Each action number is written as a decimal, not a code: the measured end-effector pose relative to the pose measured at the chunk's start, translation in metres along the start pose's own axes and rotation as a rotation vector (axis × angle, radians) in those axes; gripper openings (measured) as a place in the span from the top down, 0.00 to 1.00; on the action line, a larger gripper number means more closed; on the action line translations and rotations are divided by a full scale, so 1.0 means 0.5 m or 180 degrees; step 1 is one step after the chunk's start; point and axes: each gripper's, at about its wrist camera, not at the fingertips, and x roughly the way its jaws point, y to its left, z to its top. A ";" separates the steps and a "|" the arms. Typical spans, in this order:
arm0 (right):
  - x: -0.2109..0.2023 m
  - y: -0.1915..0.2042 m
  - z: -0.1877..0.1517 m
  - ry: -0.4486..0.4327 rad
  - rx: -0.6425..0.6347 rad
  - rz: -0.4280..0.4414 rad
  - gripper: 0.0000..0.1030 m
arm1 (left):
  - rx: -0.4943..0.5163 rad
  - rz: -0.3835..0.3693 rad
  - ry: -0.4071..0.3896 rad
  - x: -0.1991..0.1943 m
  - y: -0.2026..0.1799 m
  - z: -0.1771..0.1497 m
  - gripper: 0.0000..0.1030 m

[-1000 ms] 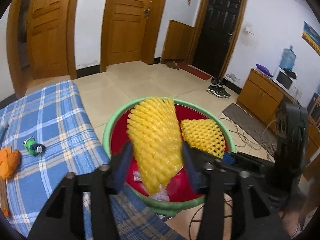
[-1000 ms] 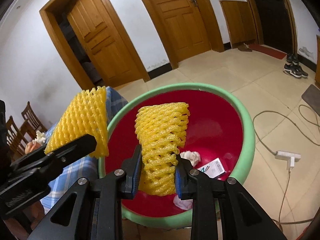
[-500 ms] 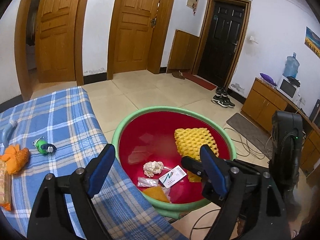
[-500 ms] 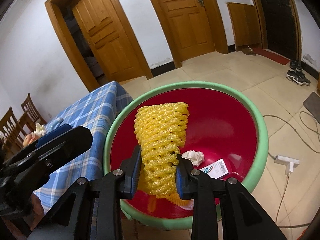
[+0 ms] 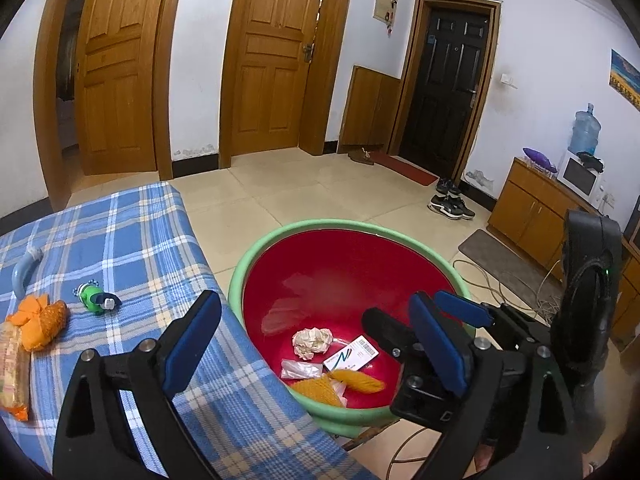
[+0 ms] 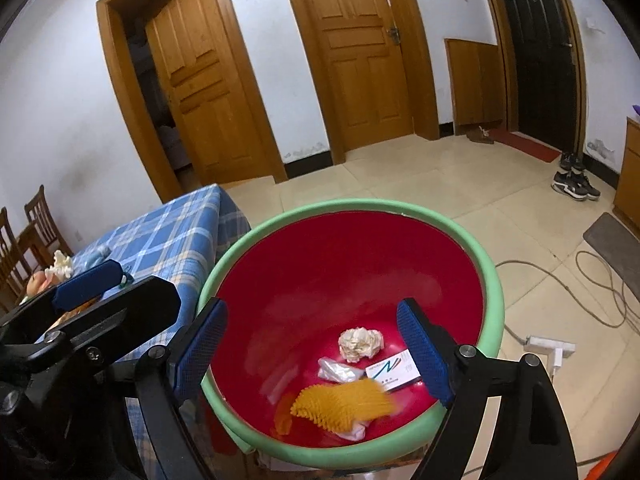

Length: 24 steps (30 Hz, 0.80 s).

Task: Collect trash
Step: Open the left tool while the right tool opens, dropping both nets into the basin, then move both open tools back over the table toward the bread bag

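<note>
Holding both grippers over the basin [image 6: 490, 280], I have the left gripper [image 5: 316, 340] and right gripper [image 6: 312, 344] spread wide, gripping nothing. Below and between the right fingers, a yellow foam net [image 6: 344, 402] lies blurred on the red bottom, just beside a paper ball [image 6: 360, 342] and a card [image 6: 394, 370].

A: Even, soft daylight is filling the room; the white walls [image 5: 200, 60] are looking bright and nothing is casting a hard shadow.

B: The door frames [image 6: 120, 92] are bowing at the edges, and black corners are ringing both views.

A: The yellow foam net [image 6: 344, 402] is smearing with motion blur; pale glare is sitting on the red basin wall [image 5: 320, 280].
</note>
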 end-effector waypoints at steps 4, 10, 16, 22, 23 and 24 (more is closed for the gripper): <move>0.009 -0.001 -0.001 0.0049 0.0004 0.0000 0.16 | -0.0059 0.0001 0.0038 0.003 0.005 0.001 0.08; 0.010 0.005 -0.003 0.0084 -0.0022 0.0014 0.16 | -0.0122 -0.0027 0.0089 0.007 0.011 -0.002 0.08; -0.001 0.023 0.004 0.0098 -0.0055 -0.0005 0.15 | -0.0261 -0.0160 0.0085 -0.024 0.022 -0.010 0.08; -0.029 0.064 0.006 0.0142 -0.0166 -0.0092 0.15 | -0.0347 -0.0068 0.0068 -0.090 0.057 0.008 0.08; -0.034 0.070 0.009 0.0164 -0.0164 -0.0134 0.15 | -0.0321 0.0004 0.0068 -0.104 0.070 0.011 0.08; -0.042 0.079 0.015 0.0169 -0.0161 -0.0148 0.15 | -0.0300 0.0076 0.0075 -0.118 0.086 0.014 0.08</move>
